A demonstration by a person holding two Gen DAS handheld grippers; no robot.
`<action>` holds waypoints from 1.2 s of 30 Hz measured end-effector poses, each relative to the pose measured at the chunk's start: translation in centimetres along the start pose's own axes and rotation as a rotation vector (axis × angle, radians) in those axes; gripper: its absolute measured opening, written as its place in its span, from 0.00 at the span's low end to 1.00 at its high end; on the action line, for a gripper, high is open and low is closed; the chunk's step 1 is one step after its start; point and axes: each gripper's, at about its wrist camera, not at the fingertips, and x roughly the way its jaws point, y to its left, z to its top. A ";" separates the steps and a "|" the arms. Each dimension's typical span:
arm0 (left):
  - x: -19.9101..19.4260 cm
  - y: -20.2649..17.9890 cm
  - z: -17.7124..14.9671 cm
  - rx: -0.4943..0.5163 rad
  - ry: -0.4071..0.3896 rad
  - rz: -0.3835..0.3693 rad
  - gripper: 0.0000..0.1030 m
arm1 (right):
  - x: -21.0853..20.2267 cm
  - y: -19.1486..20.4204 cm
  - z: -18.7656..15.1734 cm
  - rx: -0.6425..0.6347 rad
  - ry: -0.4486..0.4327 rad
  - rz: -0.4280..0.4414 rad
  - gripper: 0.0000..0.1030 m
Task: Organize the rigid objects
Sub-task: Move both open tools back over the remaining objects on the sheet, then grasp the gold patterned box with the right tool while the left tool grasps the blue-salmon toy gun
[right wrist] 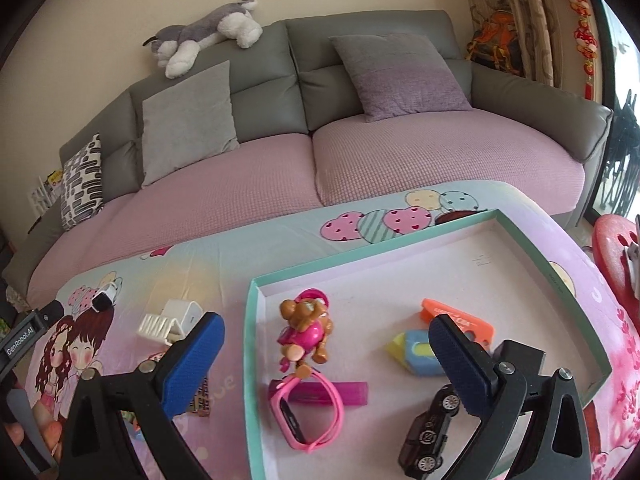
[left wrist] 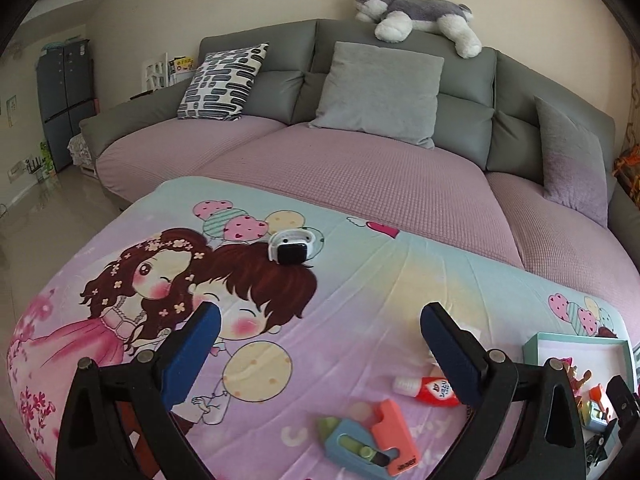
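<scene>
My left gripper [left wrist: 320, 336] is open and empty above the cartoon-print cloth. Below it lie a blue, green and coral utility cutter [left wrist: 370, 440] and a red glue bottle [left wrist: 430, 390]. A white smartwatch [left wrist: 290, 250] sits farther back. My right gripper [right wrist: 326, 346] is open and empty over the teal-rimmed box lid [right wrist: 560, 280]. In the lid are a pink pup figure [right wrist: 306, 330], a pink watch [right wrist: 310, 416], a magenta bar [right wrist: 348, 394], an orange cutter [right wrist: 452, 314], a blue and yellow block [right wrist: 414, 352] and a black toy car [right wrist: 430, 432]. A white charger [right wrist: 168, 320] lies left of the lid.
The cloth-covered table [left wrist: 380, 280] stands in front of a grey sofa with pink seat covers [left wrist: 360, 172] and cushions. A plush husky [left wrist: 416, 12] lies on the sofa back. A red stool [right wrist: 616, 256] is at the right. The lid also shows in the left wrist view [left wrist: 576, 338].
</scene>
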 end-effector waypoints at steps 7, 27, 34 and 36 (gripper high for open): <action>0.1 3.8 -0.1 -0.044 0.020 0.036 0.97 | 0.9 4.5 -1.1 -0.076 0.023 0.070 1.00; 3.4 4.7 -5.5 -0.032 0.286 -0.030 0.97 | 5.6 10.7 -5.1 -0.173 0.212 0.167 0.66; 4.0 3.9 -6.5 -0.022 0.328 -0.056 0.97 | 7.1 10.2 -5.9 -0.170 0.242 0.131 0.48; 4.2 4.0 -6.5 -0.036 0.334 -0.065 0.97 | 7.4 10.2 -6.0 -0.176 0.244 0.122 0.42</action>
